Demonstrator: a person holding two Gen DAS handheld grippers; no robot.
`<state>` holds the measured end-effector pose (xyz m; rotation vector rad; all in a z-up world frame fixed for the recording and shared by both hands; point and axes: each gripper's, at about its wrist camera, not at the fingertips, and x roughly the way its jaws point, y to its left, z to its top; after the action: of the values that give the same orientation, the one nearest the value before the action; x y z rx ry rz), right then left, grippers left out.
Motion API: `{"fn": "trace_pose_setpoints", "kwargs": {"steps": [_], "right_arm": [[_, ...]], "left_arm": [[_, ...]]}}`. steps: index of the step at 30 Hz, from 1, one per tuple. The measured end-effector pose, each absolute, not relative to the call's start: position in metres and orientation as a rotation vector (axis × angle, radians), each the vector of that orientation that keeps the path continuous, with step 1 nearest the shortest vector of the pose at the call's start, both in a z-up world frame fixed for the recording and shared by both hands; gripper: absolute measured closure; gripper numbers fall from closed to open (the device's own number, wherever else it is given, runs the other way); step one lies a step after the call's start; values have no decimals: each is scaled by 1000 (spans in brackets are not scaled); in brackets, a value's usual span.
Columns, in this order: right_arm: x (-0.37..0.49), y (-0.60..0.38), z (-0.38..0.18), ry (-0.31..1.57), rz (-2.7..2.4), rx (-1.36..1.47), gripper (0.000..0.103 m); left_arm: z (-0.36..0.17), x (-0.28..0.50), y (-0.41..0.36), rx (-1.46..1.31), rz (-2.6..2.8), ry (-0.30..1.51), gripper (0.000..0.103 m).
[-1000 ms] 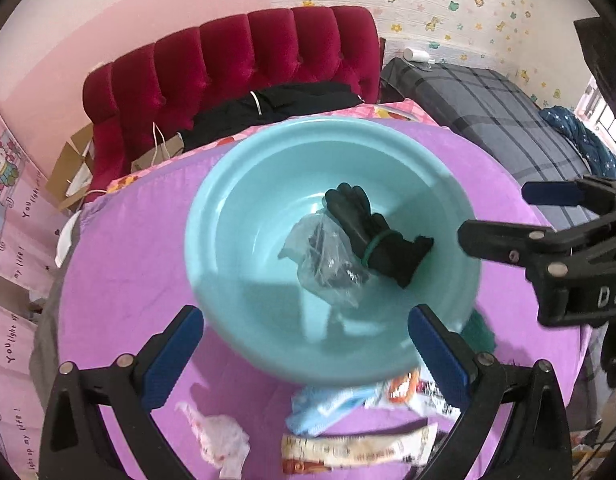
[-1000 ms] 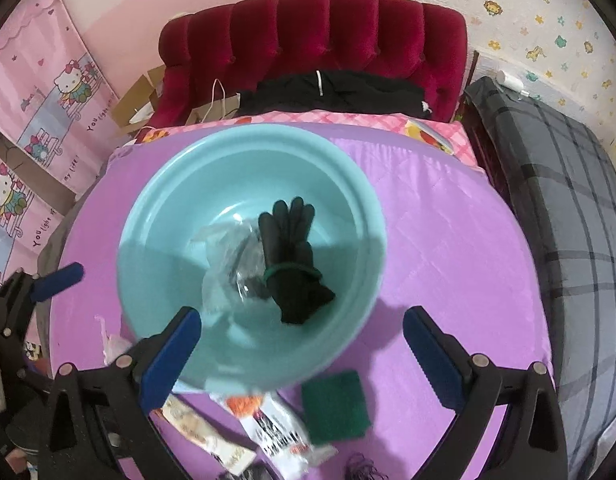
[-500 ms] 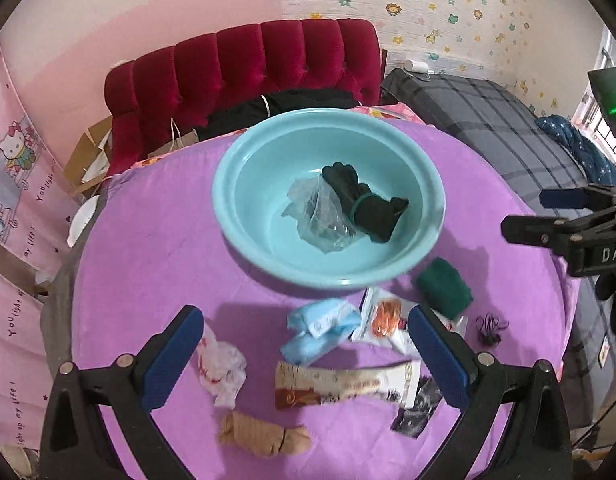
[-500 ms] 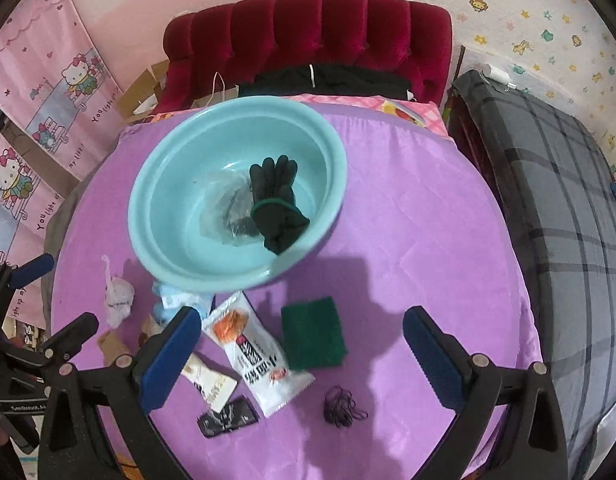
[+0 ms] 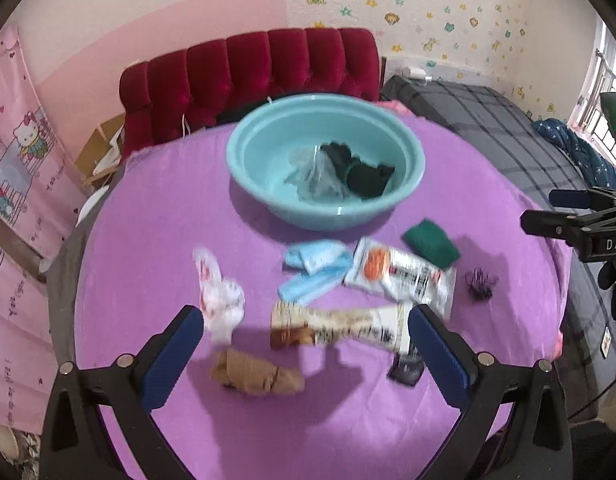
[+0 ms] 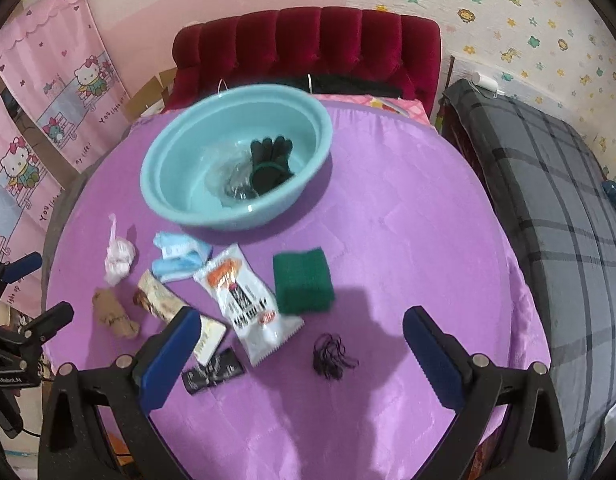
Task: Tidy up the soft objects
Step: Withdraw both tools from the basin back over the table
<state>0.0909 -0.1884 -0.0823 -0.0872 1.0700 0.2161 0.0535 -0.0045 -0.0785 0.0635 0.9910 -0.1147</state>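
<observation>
A teal basin (image 5: pixel 268 200) (image 6: pixel 180 208) at the table's far side holds a black glove (image 5: pixel 360 168) (image 6: pixel 270 160) and a clear plastic bag (image 5: pixel 312 172). In front of it lie a beige rolled stocking (image 5: pixel 256 374) (image 6: pixel 114 314), a white crumpled bag (image 5: pixel 220 300) (image 6: pixel 118 258), a blue cloth (image 5: pixel 316 268) (image 6: pixel 178 258), a green sponge (image 5: pixel 430 238) (image 6: pixel 302 280), printed packets (image 5: pixel 404 274) (image 6: pixel 244 296) and a black hair tie bundle (image 5: pixel 480 282) (image 6: pixel 332 356). My left gripper (image 5: pixel 306 354) is open and empty above the stocking. My right gripper (image 6: pixel 302 360) is open and empty near the hair ties.
The round table has a purple cloth (image 6: pixel 408 220). A red tufted headboard (image 6: pixel 308 48) stands behind it and a grey plaid bed (image 6: pixel 548 184) lies to the right. A long beige packet (image 5: pixel 340 326) and a small black sachet (image 5: pixel 406 368) lie near the front.
Both grippers have pulled back and up from the basin toward the table's front. The loose objects in front of the basin have come into view. Both stay open.
</observation>
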Motion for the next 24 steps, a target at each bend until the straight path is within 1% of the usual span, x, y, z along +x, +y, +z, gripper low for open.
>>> {"fn": "trace_pose_setpoints", "kwargs": {"steps": [6, 11, 19, 24], "right_arm": [[65, -196, -100, 1030, 219, -112, 0], [51, -207, -115, 1025, 213, -75, 0], [44, -214, -141, 1054, 195, -92, 0], [48, -217, -149, 1068, 196, -105, 0]], "left_arm": [[-102, 22, 1, 60, -86, 1013, 0], [-121, 3, 5, 60, -79, 1029, 0], [-145, -12, 11, 7, -53, 1067, 0], [-149, -14, 11, -7, -47, 1073, 0]]}}
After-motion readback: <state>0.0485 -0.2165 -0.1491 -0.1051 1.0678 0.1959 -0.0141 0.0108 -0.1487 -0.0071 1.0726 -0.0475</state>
